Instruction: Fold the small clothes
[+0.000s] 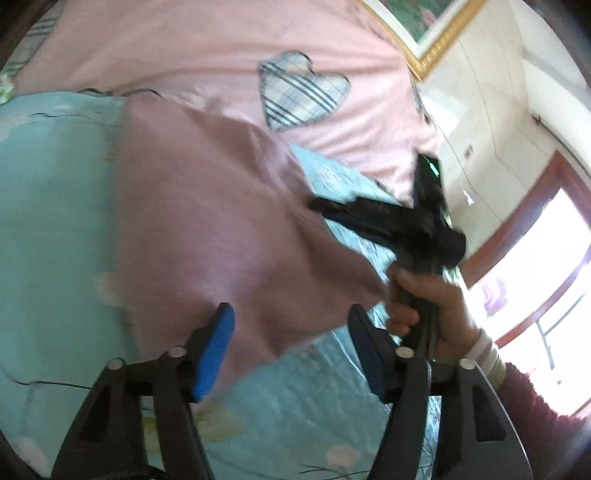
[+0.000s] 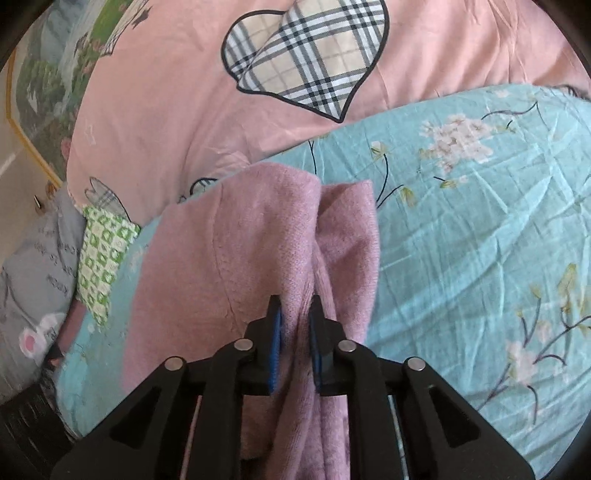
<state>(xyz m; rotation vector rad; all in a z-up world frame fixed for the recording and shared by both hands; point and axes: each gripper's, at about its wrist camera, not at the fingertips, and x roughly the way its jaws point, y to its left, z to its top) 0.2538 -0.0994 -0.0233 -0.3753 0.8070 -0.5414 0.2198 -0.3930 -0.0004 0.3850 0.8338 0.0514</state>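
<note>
A mauve knit garment [image 1: 207, 229] lies spread on a light blue flowered bed sheet [image 1: 48, 229]. My left gripper [image 1: 290, 317] is open, its blue pads wide apart just above the garment's near edge, holding nothing. My right gripper [image 2: 295, 306] is shut on a bunched fold of the same garment [image 2: 258, 240], lifting its edge. In the left wrist view the right gripper [image 1: 321, 205] shows as a black tool held by a hand, its tip at the garment's right edge.
A pink quilt with a plaid heart patch [image 2: 306, 55] lies along the far side of the sheet. A green patterned cloth [image 2: 103, 258] and a grey pillow [image 2: 33, 280] lie at the left. A gold-framed picture [image 1: 428, 33] and a window [image 1: 535, 295] lie to the right.
</note>
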